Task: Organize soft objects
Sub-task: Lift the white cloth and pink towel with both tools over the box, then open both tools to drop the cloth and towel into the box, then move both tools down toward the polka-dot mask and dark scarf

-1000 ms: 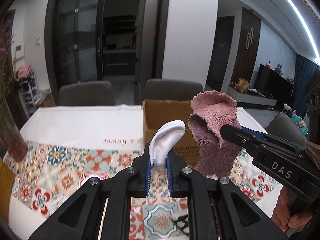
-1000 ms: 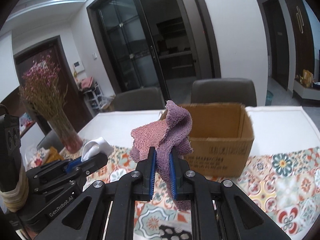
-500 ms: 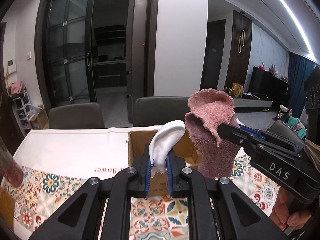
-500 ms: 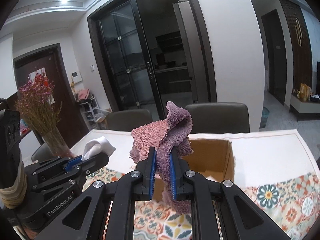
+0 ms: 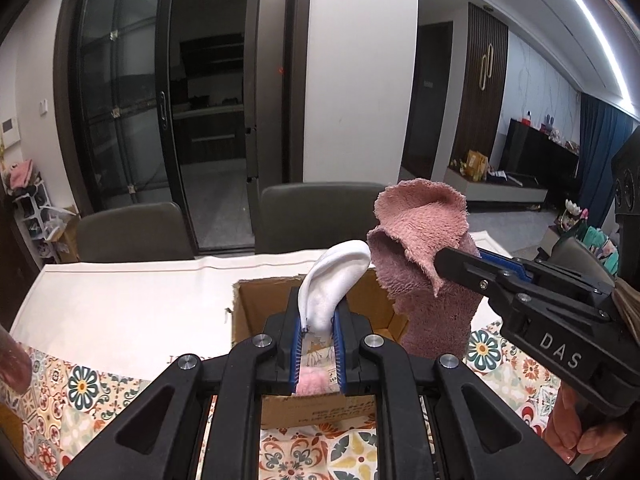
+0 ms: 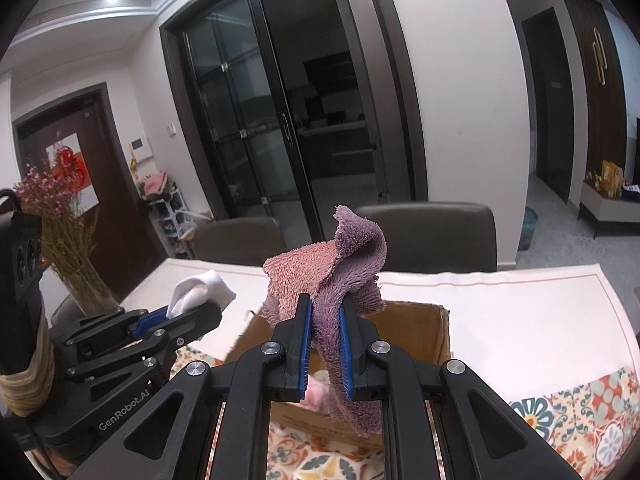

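**Holding two soft pieces above an open box**

Gripping a white sock [image 5: 334, 280], the left tongs [image 5: 316, 344] are closed nearly together on its lower part, so the rounded, folded end stands up past the blue pads. In the right wrist view the same sock [image 6: 200, 290] pokes out of the left tongs [image 6: 176, 320] at the left side.

The right tongs [image 6: 324, 344] are clamped on a pink terry cloth [image 6: 340, 264], with only the cloth's thickness between the pads. Its fuzzy fabric bunches into a curled ruffle above them and a loose tail hangs below, toward the box opening. From the left wrist view the cloth [image 5: 424, 256] sits just right of the sock, close beside it.

Below both pieces stands an open cardboard box [image 5: 256, 312] on the desk [image 5: 132, 304]. Something pale pink [image 6: 314, 394] lies inside the box; what it is cannot be told.

A white cloth with a floral-tile border covers the desk. Two grey chairs [image 5: 132, 232] stand at its far edge, and a vase of dried pink flowers [image 6: 60, 220] stands at the left.
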`<state>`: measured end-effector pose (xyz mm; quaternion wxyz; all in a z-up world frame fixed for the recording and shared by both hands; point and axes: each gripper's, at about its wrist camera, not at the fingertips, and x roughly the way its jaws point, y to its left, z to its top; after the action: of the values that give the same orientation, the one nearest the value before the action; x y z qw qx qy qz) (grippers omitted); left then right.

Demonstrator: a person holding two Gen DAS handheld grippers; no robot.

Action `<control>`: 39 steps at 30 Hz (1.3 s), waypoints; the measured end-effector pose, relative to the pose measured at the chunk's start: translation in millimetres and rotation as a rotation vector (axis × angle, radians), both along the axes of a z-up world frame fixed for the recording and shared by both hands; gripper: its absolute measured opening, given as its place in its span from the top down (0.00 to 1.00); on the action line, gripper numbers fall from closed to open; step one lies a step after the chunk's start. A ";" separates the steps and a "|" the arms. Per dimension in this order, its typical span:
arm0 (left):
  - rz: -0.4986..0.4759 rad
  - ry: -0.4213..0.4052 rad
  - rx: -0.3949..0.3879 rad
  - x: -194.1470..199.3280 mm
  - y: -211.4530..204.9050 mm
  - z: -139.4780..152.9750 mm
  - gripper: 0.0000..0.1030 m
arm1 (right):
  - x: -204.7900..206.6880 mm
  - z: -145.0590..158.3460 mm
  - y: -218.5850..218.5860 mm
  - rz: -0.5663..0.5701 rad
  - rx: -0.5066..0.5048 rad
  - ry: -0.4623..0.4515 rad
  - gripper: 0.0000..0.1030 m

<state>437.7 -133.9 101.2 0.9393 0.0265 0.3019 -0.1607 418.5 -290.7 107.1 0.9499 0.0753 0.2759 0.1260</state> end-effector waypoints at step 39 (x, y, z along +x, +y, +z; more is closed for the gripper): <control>0.049 0.101 0.109 -3.8 -8.4 -42.5 0.35 | -12.4 -45.1 -20.6 -0.183 -0.105 0.139 0.39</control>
<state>433.9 -142.3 58.7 0.9238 0.0624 0.3576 -0.1222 406.2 -311.3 62.0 0.9387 0.0587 0.3392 0.0185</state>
